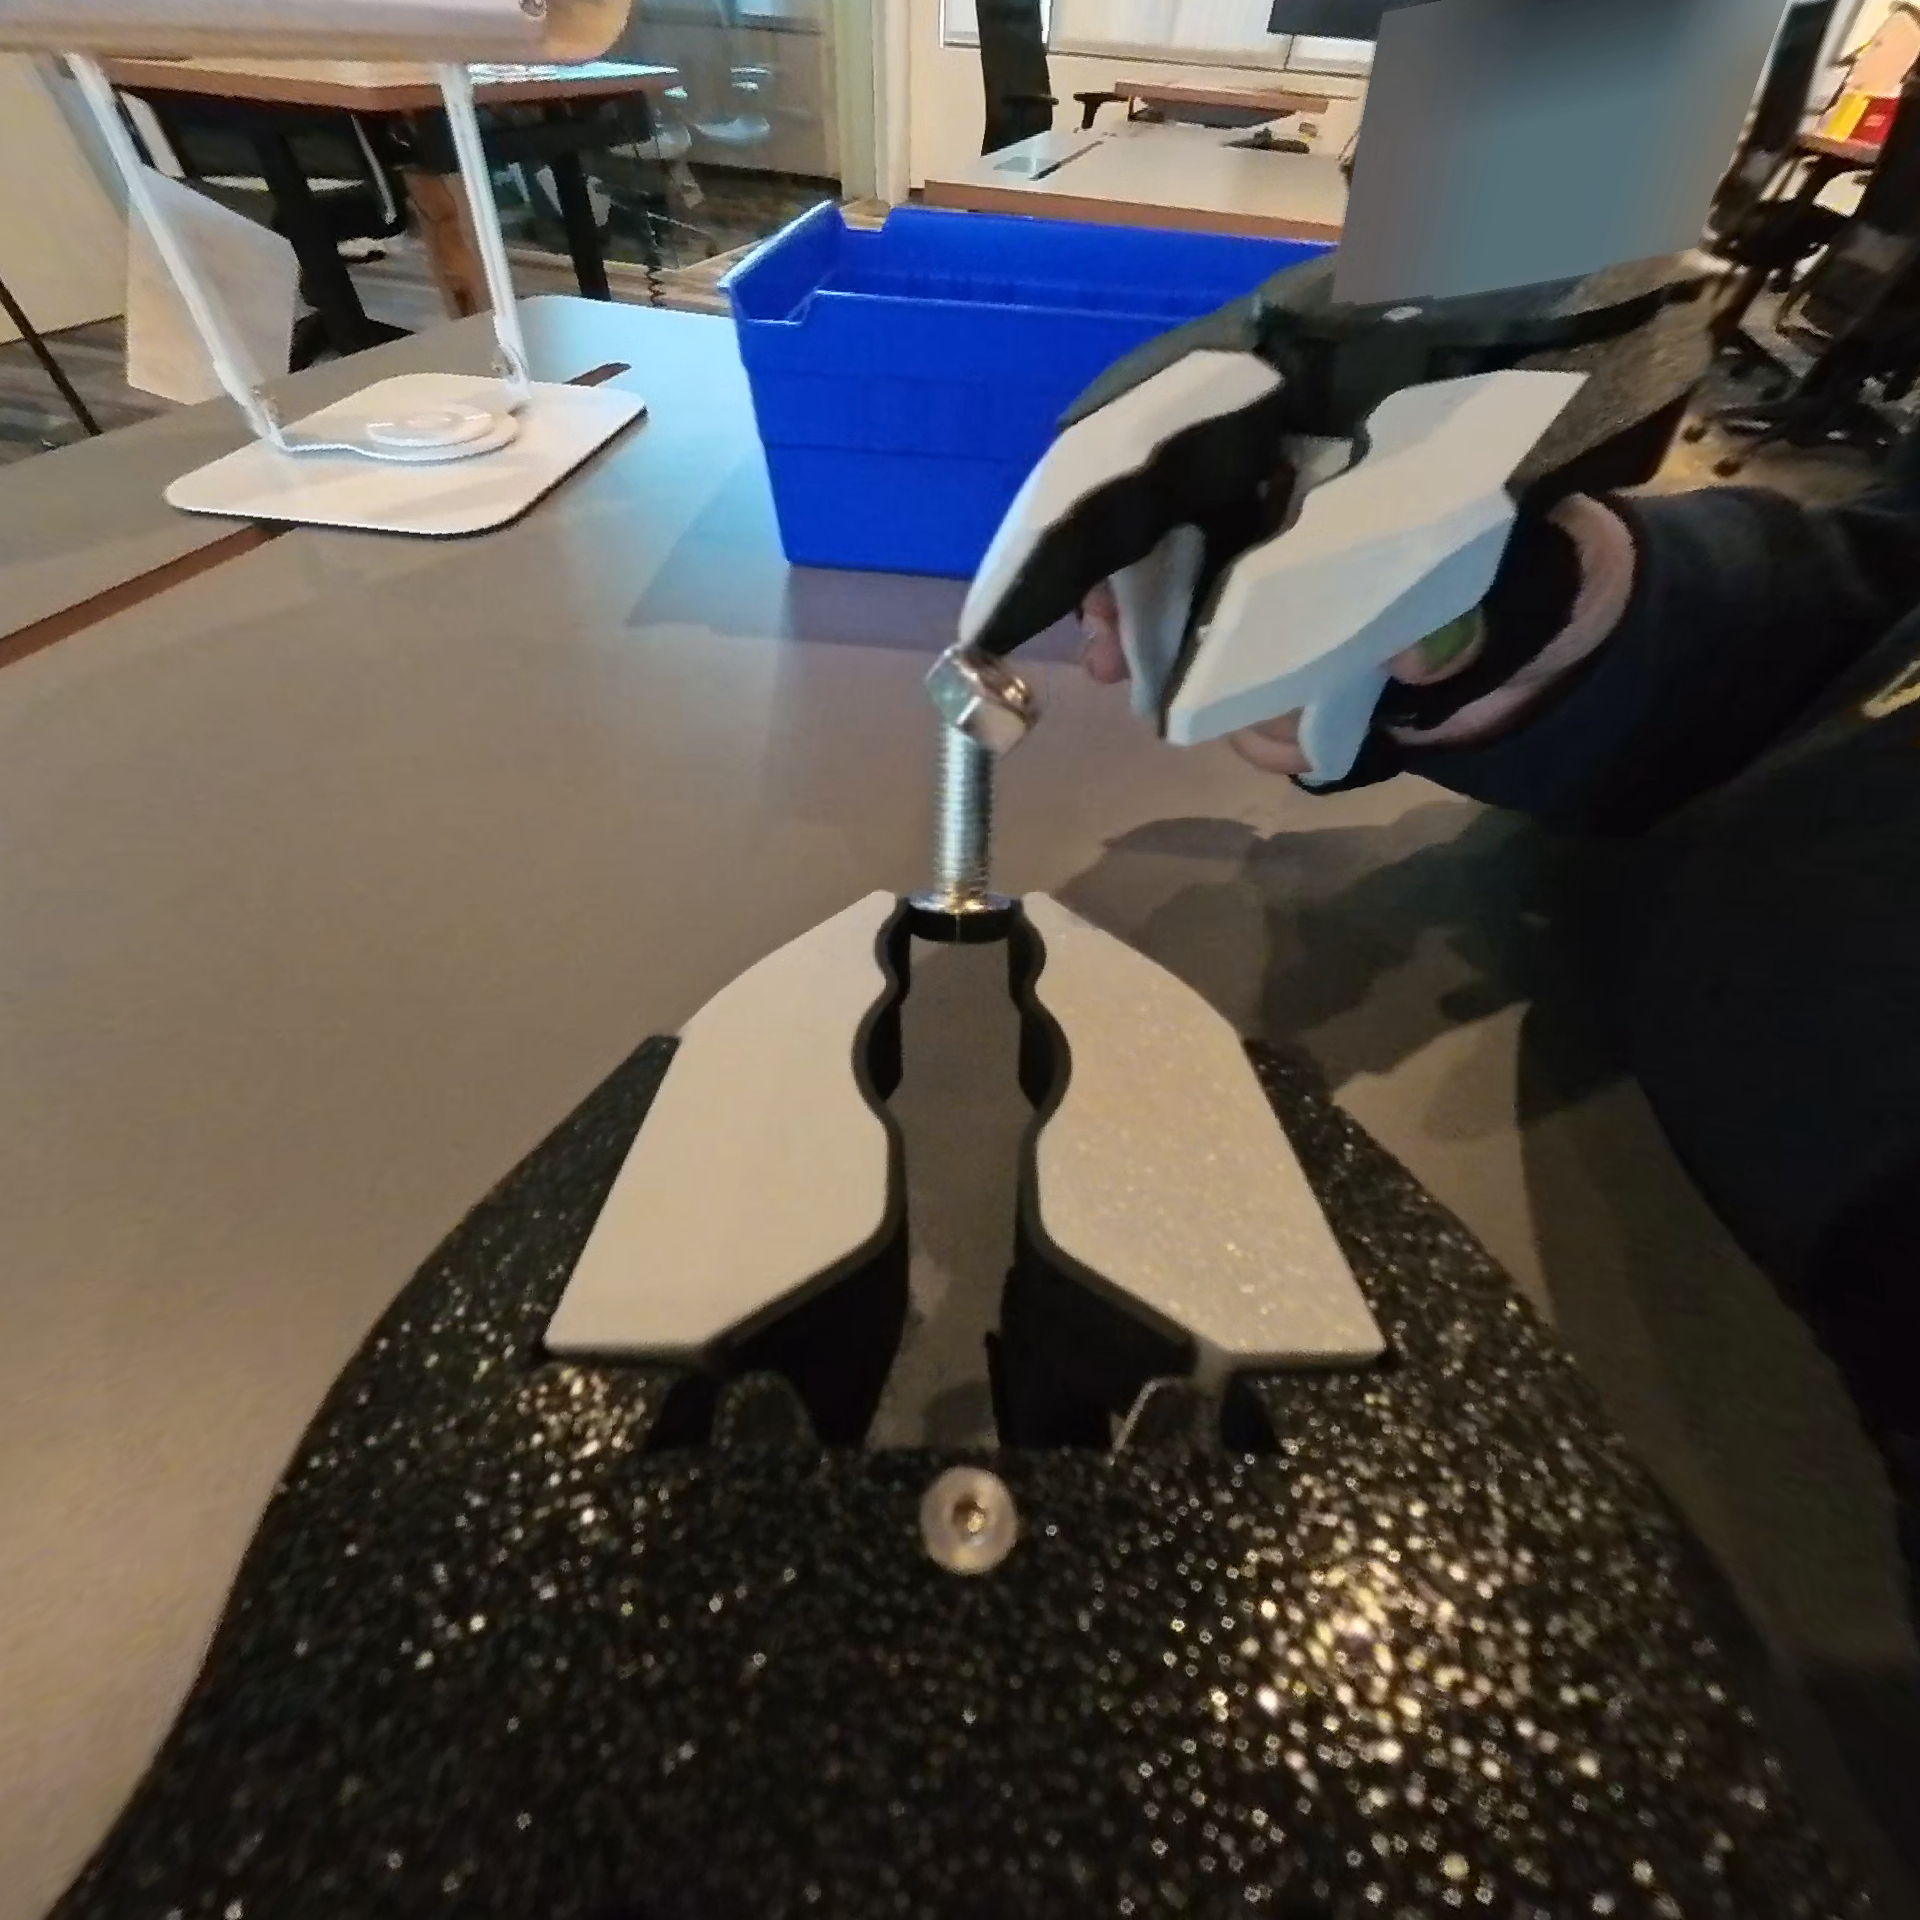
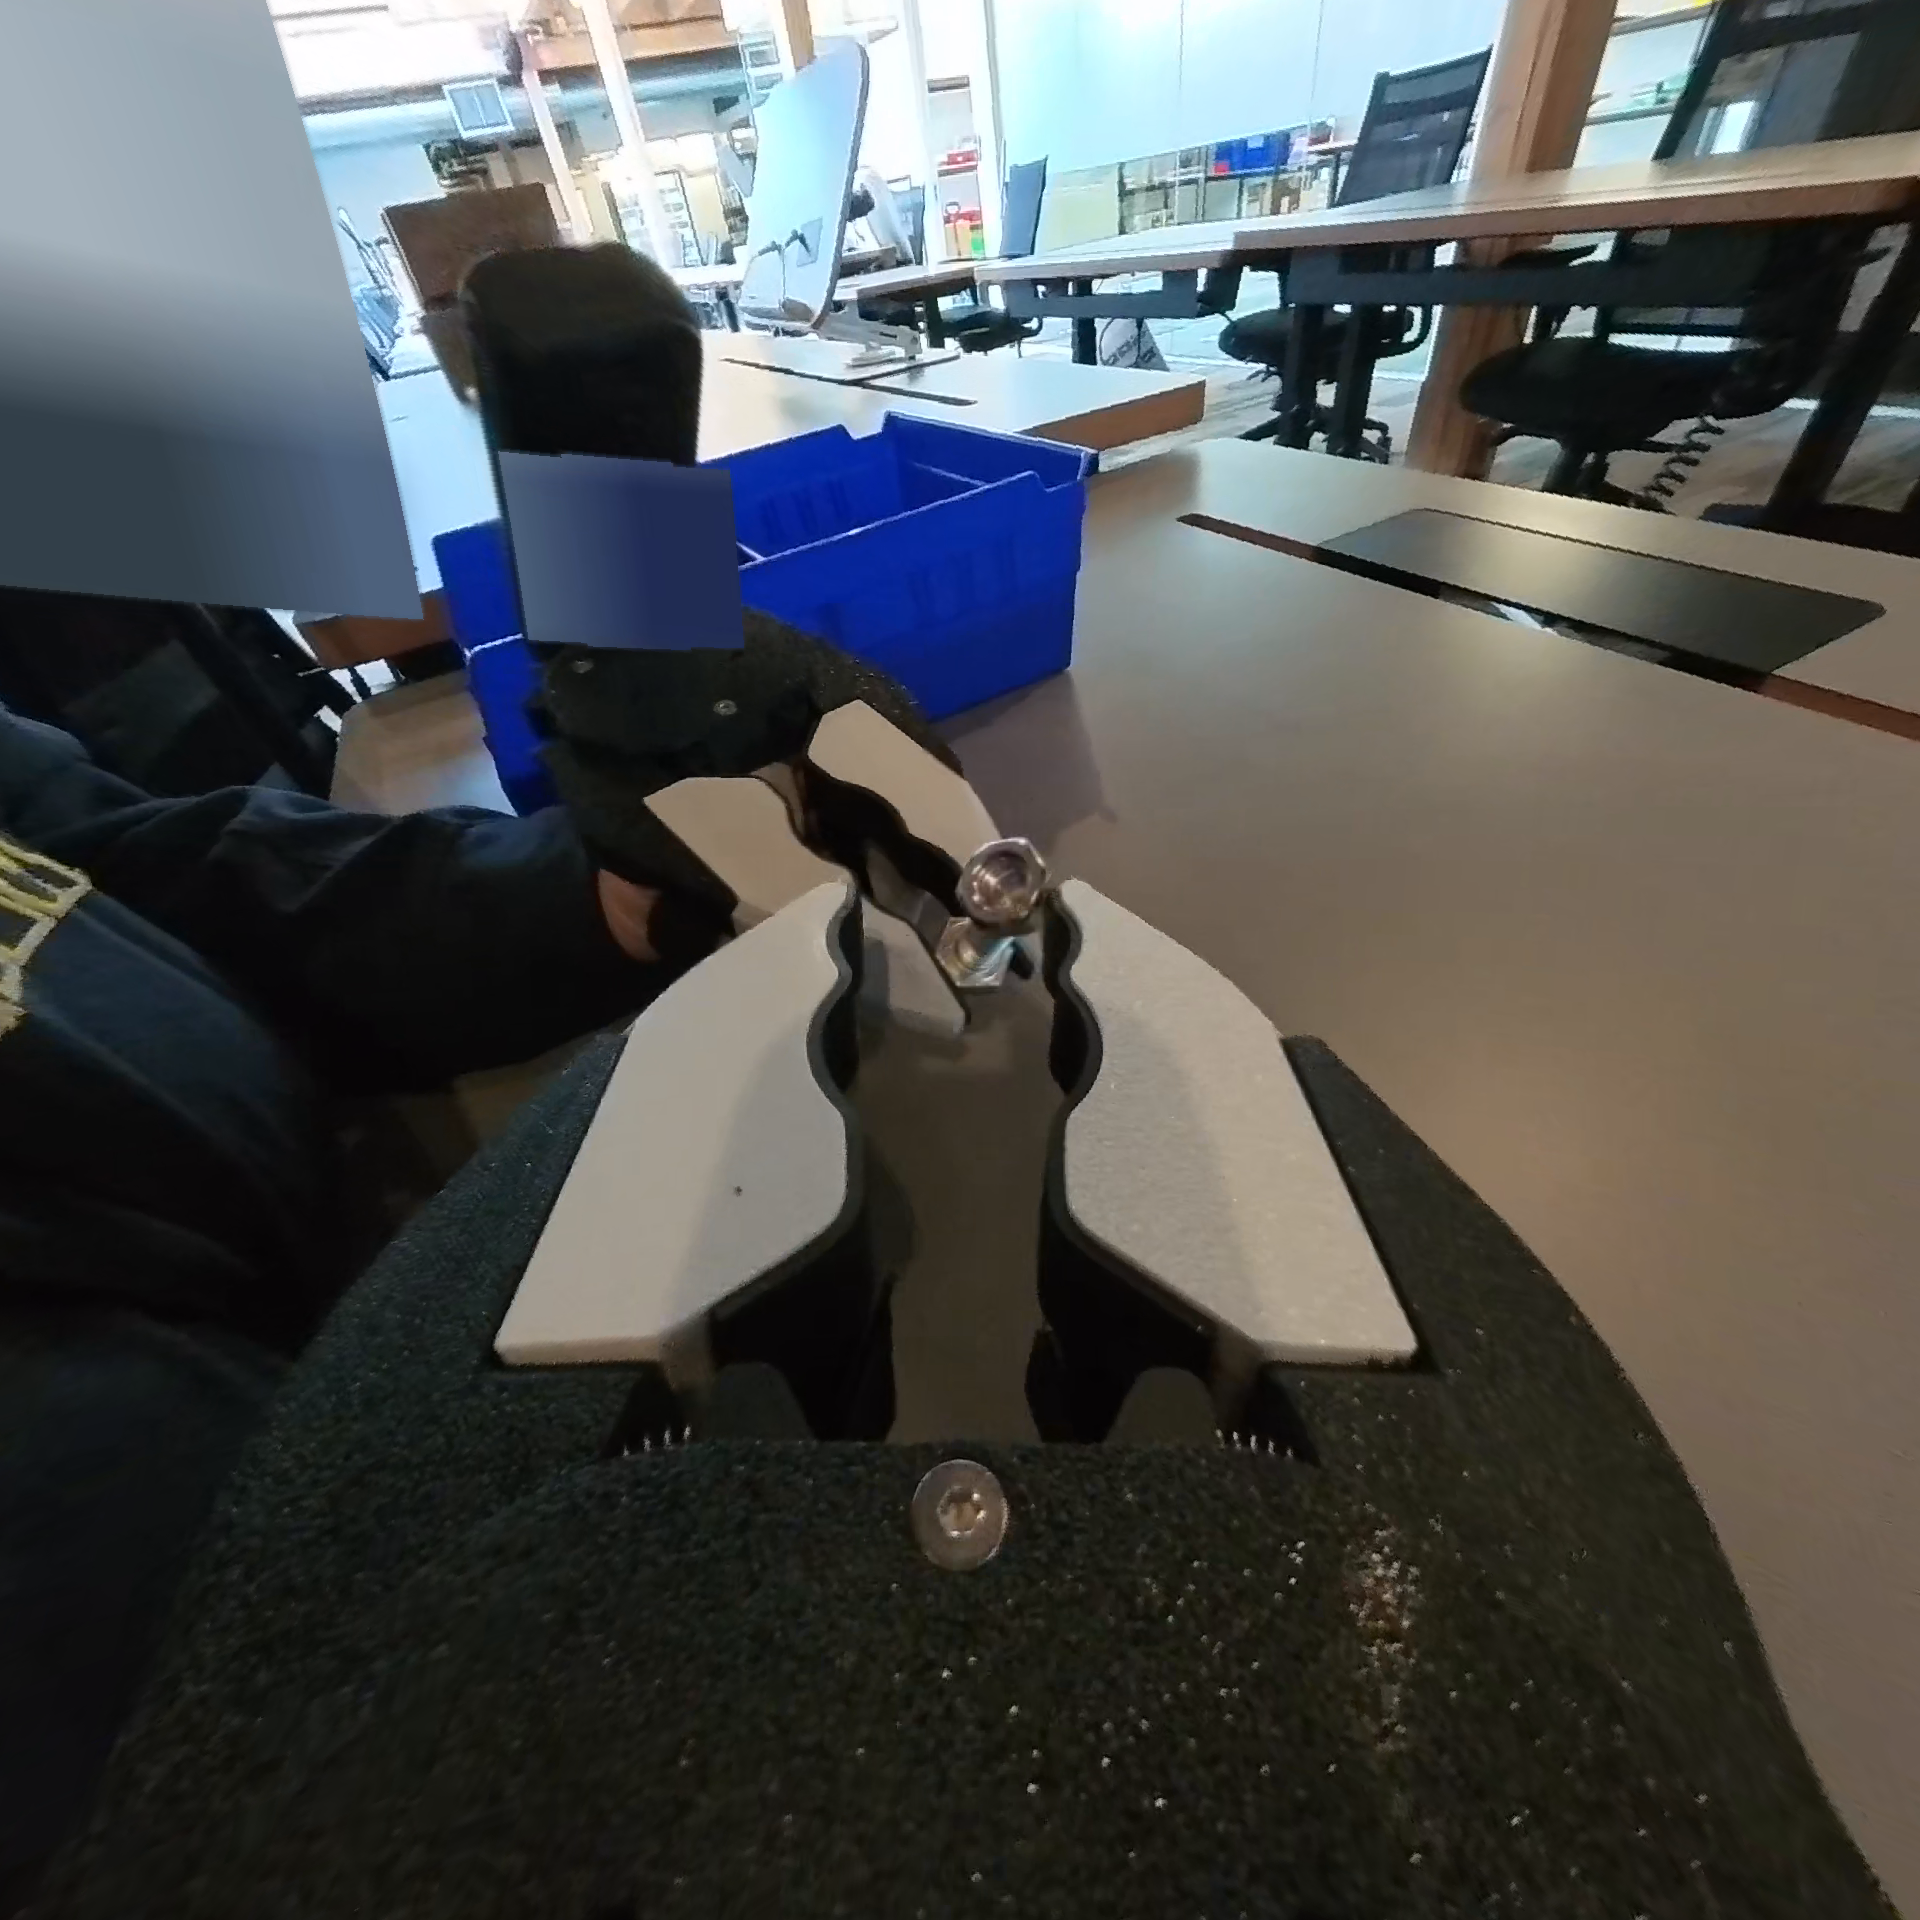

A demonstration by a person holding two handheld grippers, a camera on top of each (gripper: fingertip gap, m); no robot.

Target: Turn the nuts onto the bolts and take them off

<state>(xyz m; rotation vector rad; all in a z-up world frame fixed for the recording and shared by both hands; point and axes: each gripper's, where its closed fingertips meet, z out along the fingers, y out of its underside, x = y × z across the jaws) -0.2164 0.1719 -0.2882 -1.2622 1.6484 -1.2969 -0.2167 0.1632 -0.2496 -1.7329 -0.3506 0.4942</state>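
— Starting with the bolt [image 1: 965, 831]: where do we have it?

— We hold it upright, threads up, its head pinched between the fingertips of our left gripper [image 1: 961, 920], above the grey worktop [image 1: 416, 779] and well in from its edges. The jaws are nearly together, clamped on that head, with only the head's width between the tips.

— And the nut [image 1: 977, 704]?

— It sits tilted on the top end of the bolt, not square to the threads. One fingertip [image 1: 992, 623] of our right gripper [image 2: 951, 899] touches its upper edge. In the right wrist view the nut [image 2: 1000, 878] lies between the tips, close to the right one, but the jaws stand apart, wider than the nut, so we are not clamped on it. Below it we see the bolt [image 2: 977, 956].

— Any writing or brand we can read?

— None on the nut, bolt or grippers. There is yellow print on the dark sleeve [image 2: 312, 914], but too little of it shows for us to make out.

— What lies further out?

— A blue bin [image 1: 935, 416] with dividers inside stands toward the far edge of the worktop. To the far left a white flat base [image 1: 405, 457] with clear uprights rests on the adjoining surface. In the right wrist view a dark inset panel [image 2: 1600, 592] sits in the worktop toward its far right. Desks and office chairs stand beyond.
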